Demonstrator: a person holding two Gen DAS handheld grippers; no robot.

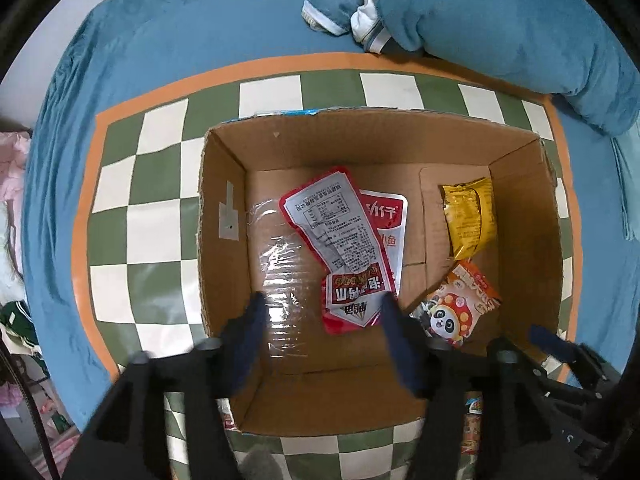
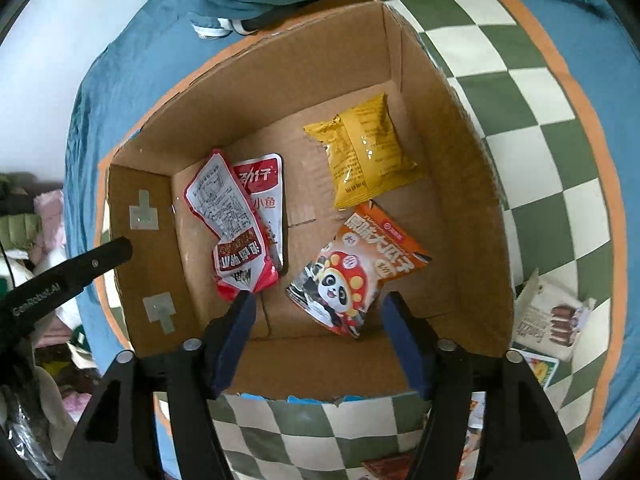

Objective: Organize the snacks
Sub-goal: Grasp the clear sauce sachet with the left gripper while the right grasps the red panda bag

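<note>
An open cardboard box (image 1: 224,200) (image 2: 460,160) stands on a green-and-white checkered mat. Inside lie two overlapping red-and-white snack packets (image 1: 340,232) (image 2: 236,220), a yellow packet (image 1: 470,216) (image 2: 366,150) and an orange panda packet (image 1: 456,304) (image 2: 356,272). My left gripper (image 1: 322,312) is open and empty above the box's near side, over the red packets. My right gripper (image 2: 316,312) is open and empty above the box's near edge, just in front of the panda packet. The left gripper's arm shows in the right wrist view (image 2: 68,276).
The checkered mat (image 1: 140,208) (image 2: 540,120) lies on a blue bedsheet (image 1: 160,40). A blue pillow (image 1: 500,20) lies behind the box. A white chocolate snack box (image 2: 552,316) and other packets (image 2: 540,368) lie on the mat right of the box. Clothes lie off the bed at left.
</note>
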